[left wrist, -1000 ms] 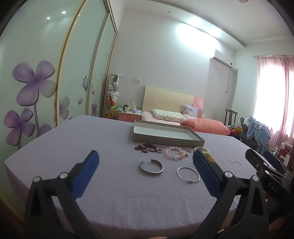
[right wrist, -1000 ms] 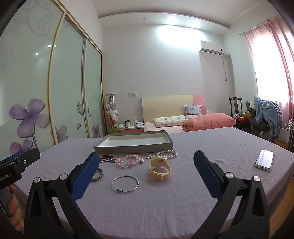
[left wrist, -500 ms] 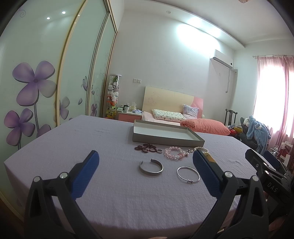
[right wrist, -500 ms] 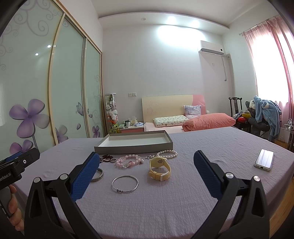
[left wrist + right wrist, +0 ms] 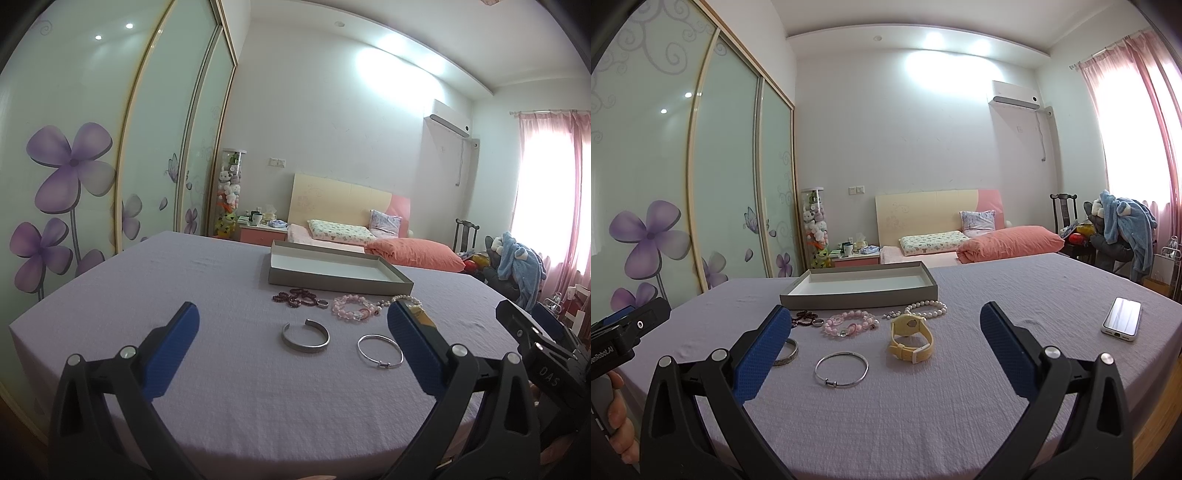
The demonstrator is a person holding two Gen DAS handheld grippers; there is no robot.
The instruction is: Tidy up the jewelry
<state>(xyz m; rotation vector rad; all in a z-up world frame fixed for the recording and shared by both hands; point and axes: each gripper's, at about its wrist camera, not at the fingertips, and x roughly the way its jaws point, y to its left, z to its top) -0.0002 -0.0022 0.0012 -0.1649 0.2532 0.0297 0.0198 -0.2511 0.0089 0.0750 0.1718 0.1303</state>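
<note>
Where lilac cloth (image 5: 960, 387) spreads, grey tray (image 5: 860, 297), bangles, bed (image 5: 960, 243) behind

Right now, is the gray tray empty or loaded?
Empty. The gray tray shows only bare white floor in both views; the jewelry lies on the purple cloth in front.

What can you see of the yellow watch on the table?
The yellow watch has a pale yellow strap that looks like rubber or silicone, and a round case with a matching yellow face. The strap is closed into a loop. It rests on its side on the lilac tablecloth, face tilted up and away from the camera. It sits just in front of the pearl bracelet, right of the pink bead bracelet and behind the thin silver bangle. No fingers touch it. In the left wrist view a finger hides most of it.
</note>
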